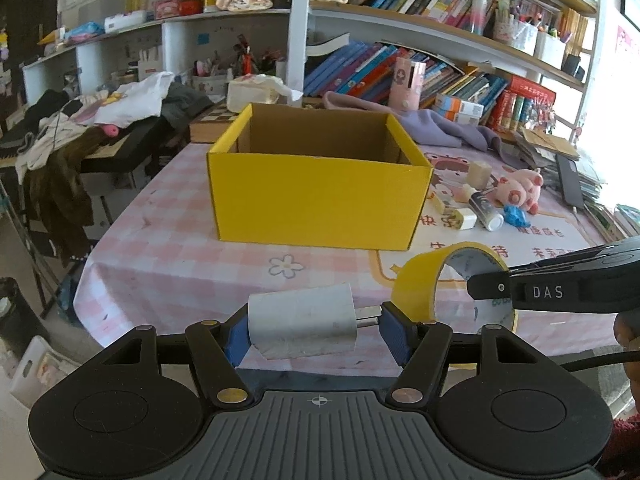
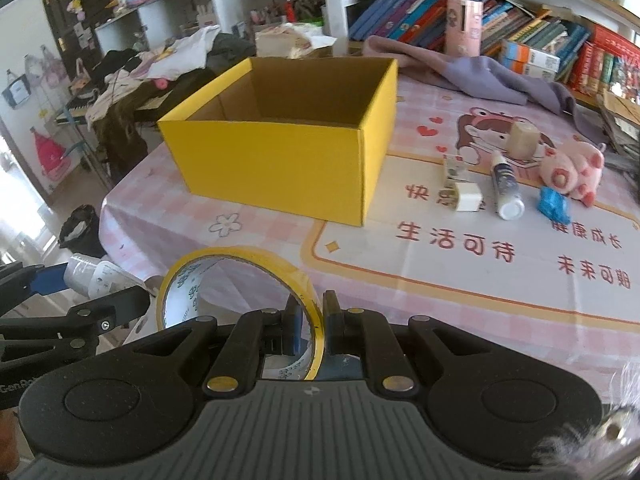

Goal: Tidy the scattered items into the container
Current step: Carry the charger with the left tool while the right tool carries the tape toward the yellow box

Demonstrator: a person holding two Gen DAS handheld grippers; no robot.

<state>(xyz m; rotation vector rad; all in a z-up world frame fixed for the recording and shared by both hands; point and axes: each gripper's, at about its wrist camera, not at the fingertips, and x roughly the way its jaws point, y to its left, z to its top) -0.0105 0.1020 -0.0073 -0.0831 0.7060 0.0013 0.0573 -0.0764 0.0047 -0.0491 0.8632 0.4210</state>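
- My left gripper (image 1: pixel 314 330) has its jaws clamped on a white plug-in charger (image 1: pixel 304 322), held sideways with its metal prongs against the right blue pad and its flat end against the left one.
- My right gripper (image 2: pixel 310 322) has its jaws nearly together, pinching the wall of a yellow tape roll (image 2: pixel 240 292); one jaw is inside the ring, the other outside.
- The tape roll stands on edge in that grip, its open hole turned toward the left, with printed white lining visible inside.
- In the left wrist view, the tape roll (image 1: pixel 424 284) hangs just to the right of the charger, the two apart.
- Both held things are above the near edge of the desk (image 2: pixel 440 280), which wears a pink checked cloth with cartoon pictures and red Chinese writing.
- The yellow cardboard box (image 2: pixel 280 160) sits ahead on the desk, open at the top; I cannot see its floor from here.
- Right of the box, well apart from my jaws, lie the scattered things: a small white cube (image 2: pixel 468 197), a white tube (image 2: pixel 506 190) on its side, a blue toy (image 2: pixel 554 205), a pink plush pig (image 2: pixel 572 172), a beige block (image 2: pixel 524 140) and a small flat packet (image 2: pixel 454 168).
- A purple cloth (image 2: pixel 472 72) is heaped behind them, before crowded bookshelves (image 2: pixel 540 36).
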